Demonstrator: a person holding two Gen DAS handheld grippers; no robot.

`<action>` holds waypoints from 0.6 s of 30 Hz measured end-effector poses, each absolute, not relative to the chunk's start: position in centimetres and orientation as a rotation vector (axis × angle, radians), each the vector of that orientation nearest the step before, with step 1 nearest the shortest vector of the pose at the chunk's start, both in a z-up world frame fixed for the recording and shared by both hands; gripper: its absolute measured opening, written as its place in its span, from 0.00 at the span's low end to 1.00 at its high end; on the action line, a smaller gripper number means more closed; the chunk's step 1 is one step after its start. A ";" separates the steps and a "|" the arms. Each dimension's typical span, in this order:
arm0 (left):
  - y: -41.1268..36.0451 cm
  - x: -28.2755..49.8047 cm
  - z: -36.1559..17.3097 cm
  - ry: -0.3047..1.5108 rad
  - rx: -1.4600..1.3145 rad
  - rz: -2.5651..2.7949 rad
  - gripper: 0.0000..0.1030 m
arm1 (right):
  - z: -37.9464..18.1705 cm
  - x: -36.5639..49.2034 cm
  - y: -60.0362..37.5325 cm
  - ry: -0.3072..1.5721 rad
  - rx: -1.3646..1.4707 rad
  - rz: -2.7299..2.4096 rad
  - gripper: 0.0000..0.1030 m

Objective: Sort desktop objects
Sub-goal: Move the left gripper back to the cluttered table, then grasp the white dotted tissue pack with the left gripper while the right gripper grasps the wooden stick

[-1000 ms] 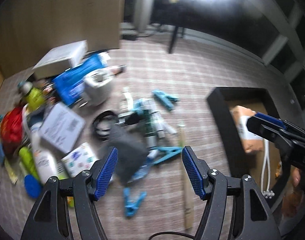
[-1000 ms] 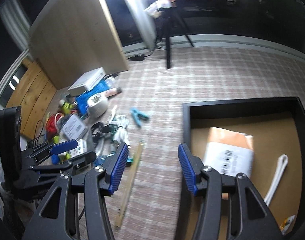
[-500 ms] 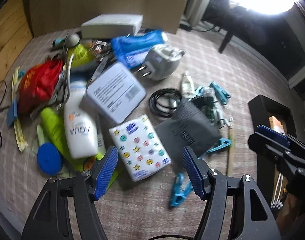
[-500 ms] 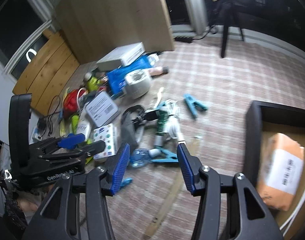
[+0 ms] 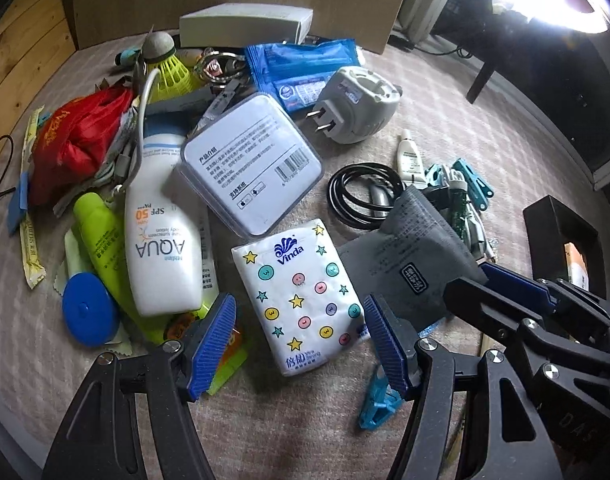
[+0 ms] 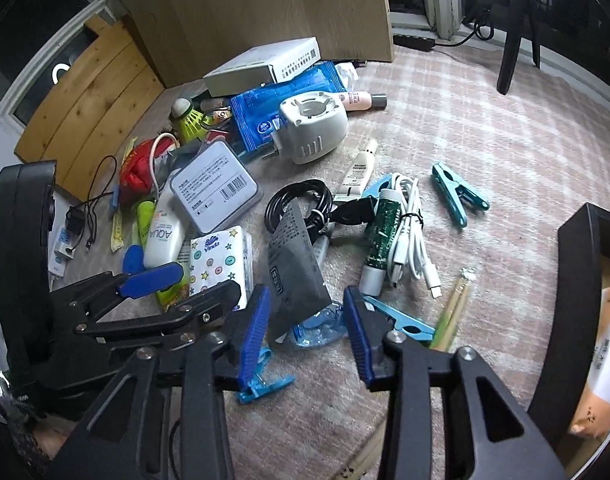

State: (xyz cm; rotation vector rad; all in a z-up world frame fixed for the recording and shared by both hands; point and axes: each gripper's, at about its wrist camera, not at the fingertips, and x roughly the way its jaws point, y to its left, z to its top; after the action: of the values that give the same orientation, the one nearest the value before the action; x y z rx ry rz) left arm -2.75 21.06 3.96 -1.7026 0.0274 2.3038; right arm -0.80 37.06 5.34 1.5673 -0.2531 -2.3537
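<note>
A pile of small objects lies on the checked cloth. My left gripper [image 5: 299, 338] is open and empty, its jaws straddling the near end of a white Vinda tissue pack [image 5: 299, 294]. Beside the pack lie a grey pouch [image 5: 409, 260], a white AQUA lotion bottle [image 5: 161, 248] and a grey tin box [image 5: 253, 164]. My right gripper [image 6: 307, 330] is open and empty, low over the grey pouch [image 6: 295, 272] and a blue clothes peg [image 6: 397, 320]. The tissue pack also shows in the right wrist view [image 6: 217, 260].
A black tray [image 6: 573, 300] at the right holds an orange packet [image 6: 607, 368]. Also in the pile: a white plug adapter [image 5: 359, 108], a black cable coil [image 5: 359, 196], a blue wipes pack [image 5: 305, 68], a red bag [image 5: 79, 136] and a white box [image 5: 245, 24]. Chopsticks [image 6: 453, 312] lie near the tray.
Both grippers have swung left from the black tray to the pile and come down closer. The left one now sits over the tissue pack. Both stayed open.
</note>
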 end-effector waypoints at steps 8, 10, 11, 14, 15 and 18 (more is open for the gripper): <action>21.2 -3.5 2.9 0.016 -1.720 2.291 0.62 | 4.1 -1.6 37.3 -0.306 1.596 -2.326 0.33; 21.1 -3.6 2.6 0.033 -1.731 2.289 0.61 | 3.8 -1.8 37.3 -0.319 1.597 -2.310 0.32; 21.1 -3.5 2.4 0.034 -1.734 2.285 0.59 | 3.6 -1.9 37.2 -0.323 1.599 -2.303 0.32; 21.0 -3.3 2.3 0.052 -1.722 2.299 0.56 | 3.0 -2.1 36.7 -0.329 1.603 -2.279 0.25; 20.9 -3.3 2.3 0.050 -1.720 2.302 0.55 | 2.9 -2.1 36.5 -0.323 1.600 -2.285 0.24; 20.6 -3.1 2.4 0.047 -1.712 2.304 0.52 | 3.3 -2.0 36.4 -0.331 1.572 -2.296 0.18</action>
State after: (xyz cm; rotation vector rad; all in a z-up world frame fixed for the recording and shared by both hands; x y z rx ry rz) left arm -3.15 20.61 2.37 -1.7120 0.0470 2.3041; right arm -2.03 36.44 3.27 1.5723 -0.3314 -2.2960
